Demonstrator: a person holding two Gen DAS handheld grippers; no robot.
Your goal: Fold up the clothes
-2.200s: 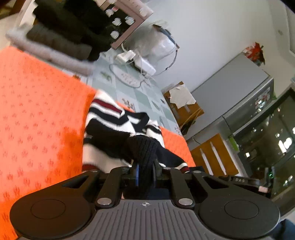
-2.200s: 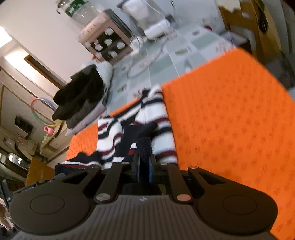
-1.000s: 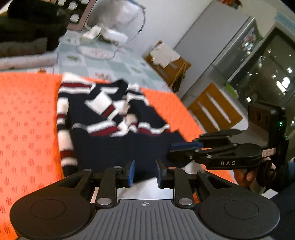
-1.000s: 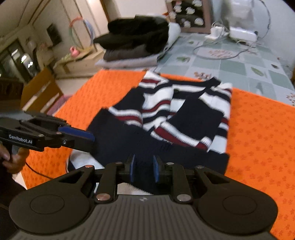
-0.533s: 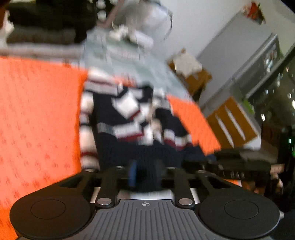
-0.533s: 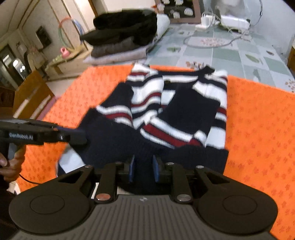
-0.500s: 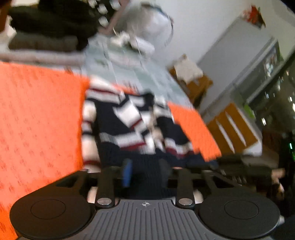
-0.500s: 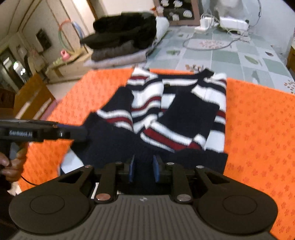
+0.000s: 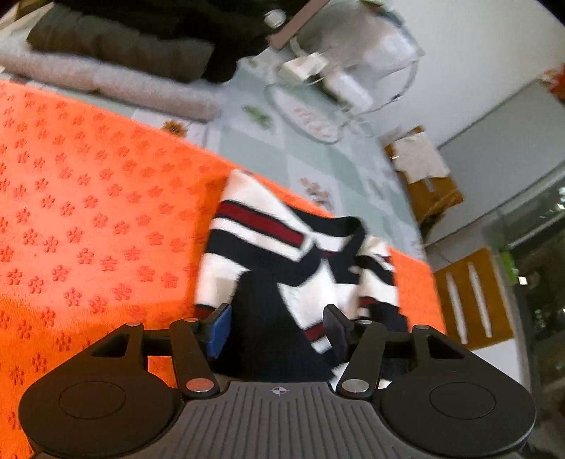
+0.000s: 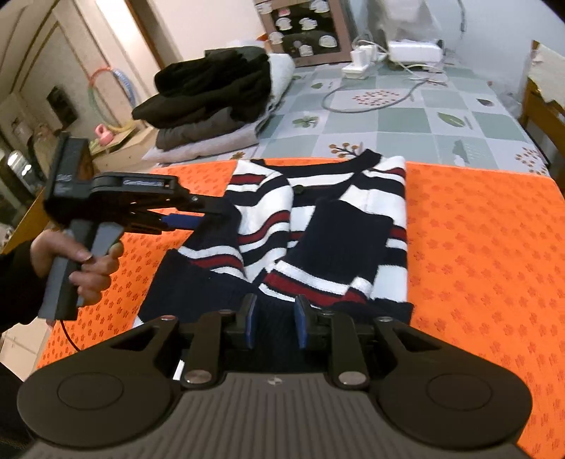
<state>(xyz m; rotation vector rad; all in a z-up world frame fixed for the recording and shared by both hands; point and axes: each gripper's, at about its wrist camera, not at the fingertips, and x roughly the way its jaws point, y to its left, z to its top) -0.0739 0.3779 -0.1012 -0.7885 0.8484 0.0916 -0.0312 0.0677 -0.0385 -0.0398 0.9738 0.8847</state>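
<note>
A navy, white and red striped sweater (image 10: 317,219) lies flat on the orange mat (image 10: 476,247) with both sleeves folded over its front. My right gripper (image 10: 275,319) sits at the near edge, shut on the navy hem, which fills the gap between its pads. My left gripper (image 10: 208,215), held by a hand (image 10: 88,261), reaches in from the left to the sweater's left edge. In the left wrist view the left gripper (image 9: 277,328) has its jaws opening wide above the sweater (image 9: 268,247); dark knit shows between them, but the pads do not press it.
A pile of dark and grey folded clothes (image 10: 212,99) lies past the mat on the checked tablecloth (image 10: 406,120). A power strip with cables (image 10: 363,67) sits at the back by a framed display of cups (image 10: 303,31). A wooden chair (image 9: 469,293) stands beyond the table's right side.
The left gripper has let go of the hem, spread its jaws and moved up along the sweater's left side. The right gripper has stayed at the hem.
</note>
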